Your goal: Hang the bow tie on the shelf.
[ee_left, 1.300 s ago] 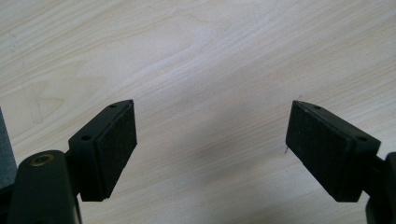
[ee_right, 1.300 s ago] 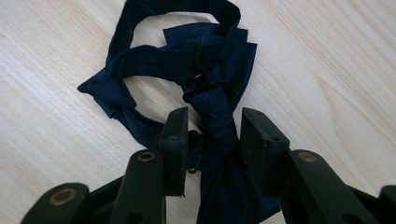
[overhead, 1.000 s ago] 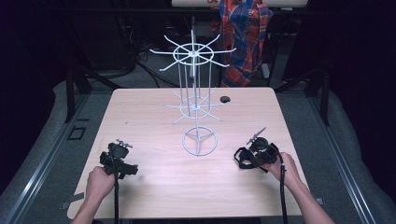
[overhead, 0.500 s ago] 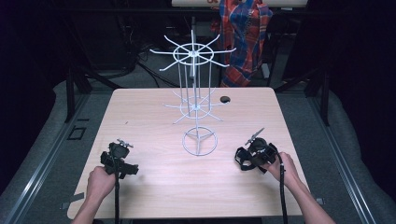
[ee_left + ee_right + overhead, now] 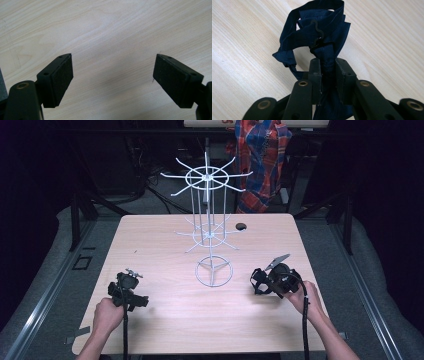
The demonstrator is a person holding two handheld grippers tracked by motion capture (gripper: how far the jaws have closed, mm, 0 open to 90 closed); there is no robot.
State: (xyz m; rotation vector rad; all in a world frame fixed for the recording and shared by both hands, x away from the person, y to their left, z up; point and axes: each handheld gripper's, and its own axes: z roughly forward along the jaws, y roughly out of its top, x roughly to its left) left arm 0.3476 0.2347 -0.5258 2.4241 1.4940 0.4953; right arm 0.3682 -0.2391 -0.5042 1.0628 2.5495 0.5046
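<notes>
Right gripper view has my right hand-held gripper (image 5: 327, 71) pinching a dark blue strap (image 5: 317, 32) with a small black hook, its jaws having just closed on it above the bench (image 5: 244, 37). My left hand-held gripper (image 5: 112, 80) hangs spread wide over bare wood.

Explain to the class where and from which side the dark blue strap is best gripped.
Probably where the right gripper already pinches it: the bunched stem of the strap below its black hook, approached from beneath the loops. There the folds gather narrow enough for both pads, and the loops and hook hang free.
</notes>
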